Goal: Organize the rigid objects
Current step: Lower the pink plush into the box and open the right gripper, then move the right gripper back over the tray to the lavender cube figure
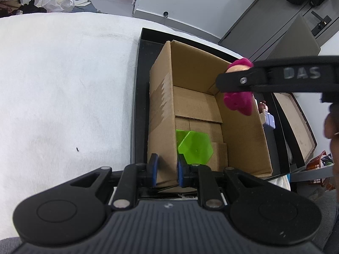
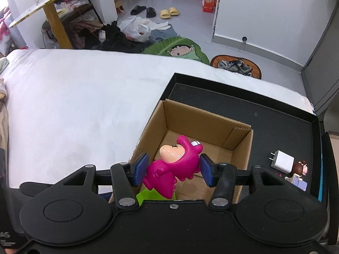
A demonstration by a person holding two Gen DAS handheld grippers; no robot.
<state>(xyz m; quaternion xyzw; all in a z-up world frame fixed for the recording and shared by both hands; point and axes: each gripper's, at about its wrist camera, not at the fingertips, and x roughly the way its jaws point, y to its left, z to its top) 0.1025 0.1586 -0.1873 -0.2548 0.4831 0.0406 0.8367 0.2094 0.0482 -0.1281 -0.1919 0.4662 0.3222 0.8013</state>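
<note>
Bedcover (image 1: 63, 84) first, white and broad, spread under everything. On its right part, black tray (image 2: 275, 127), shallow-walled. Inside the tray, cardboard box (image 1: 161, 97), open-topped, flaps folded down within.

Left gripper (image 1: 167, 165) set astride the box's near wall, one blue pad outside and one inside, seemingly clenched on the cardboard to steady it.

Right gripper (image 2: 173, 160) clamped on the pink dinosaur toy (image 2: 169, 169), held in the air above the box opening, head up and tilted, not touching floor or walls.

Likely step, judging from this: lowering or dropping the toy into the box.

Possible trouble:
- Smooth, rounded plastic pinched across an uneven body – could twist or squirt out between the pads and land outside the box.
- Release from this height – could bounce off a wall or tip over the rim into the tray.
- Descent too near the right wall – could snag the rim and drag the light box, unless well held on the left.

Below the toy, green hexagonal piece (image 1: 196, 148), already on the box floor at the near end – the one thing in the landing zone; farther floor bare. Right of the box in the tray, well apart from the drop: white plug charger (image 2: 282, 162), then a small figurine (image 2: 298, 174) just beside it.
</note>
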